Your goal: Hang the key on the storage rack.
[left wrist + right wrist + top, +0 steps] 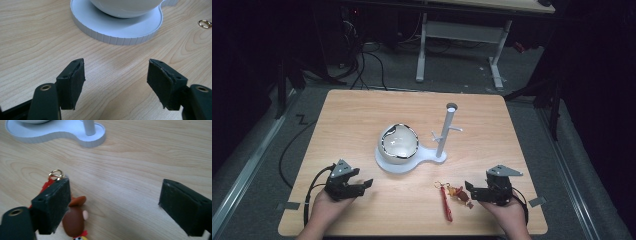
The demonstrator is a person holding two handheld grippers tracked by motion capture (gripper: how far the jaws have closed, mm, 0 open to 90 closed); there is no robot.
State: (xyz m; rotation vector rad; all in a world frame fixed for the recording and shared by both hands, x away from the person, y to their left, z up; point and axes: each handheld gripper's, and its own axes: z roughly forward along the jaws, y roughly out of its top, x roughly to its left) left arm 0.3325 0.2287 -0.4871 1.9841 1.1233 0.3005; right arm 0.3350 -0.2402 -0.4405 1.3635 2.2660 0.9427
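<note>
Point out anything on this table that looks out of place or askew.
The keychain with its red strap and small figure lies loose on the table, near the right gripper, not hung on the white stand. Nothing looks spilled or broken.

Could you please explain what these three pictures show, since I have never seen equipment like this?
A person sits at a wooden table and holds a two-jaw grasping tool in each hand: the left tool and the right tool. One picture looks down from above; the other two come from cameras riding on each tool, looking along its black jaws. On the table stands a white stand with a peg post, carrying a white bowl. A red keychain with a small figure lies by the right tool. Both tools are open and hold nothing.
</note>
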